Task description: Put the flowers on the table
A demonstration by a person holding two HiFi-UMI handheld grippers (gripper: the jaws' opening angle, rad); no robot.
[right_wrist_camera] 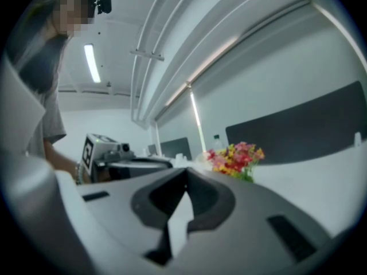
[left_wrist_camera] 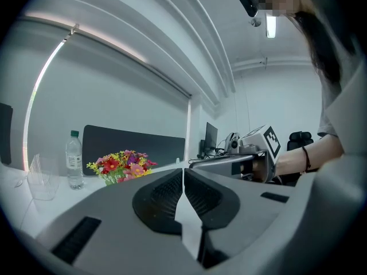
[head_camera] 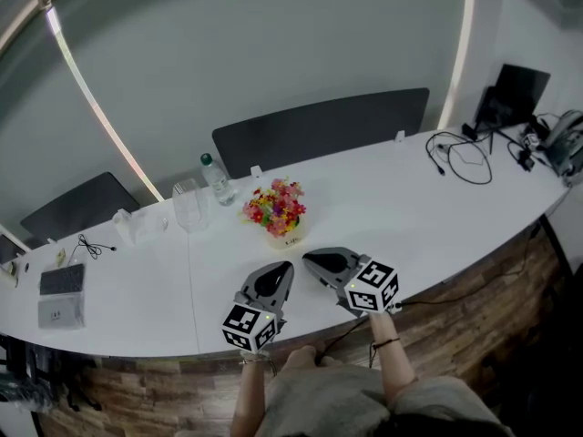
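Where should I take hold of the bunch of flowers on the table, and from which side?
Probably best to grip the flowers low, at the small pale base under the blooms, coming in level from the near side. The blooms spread wide and soft on top, and the bottle and clear glass stand to the far left.

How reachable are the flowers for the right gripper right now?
Probably yes: bare table lies between the right gripper and the flowers, nothing in the way. Its jaws are shut and empty, so they must open first.
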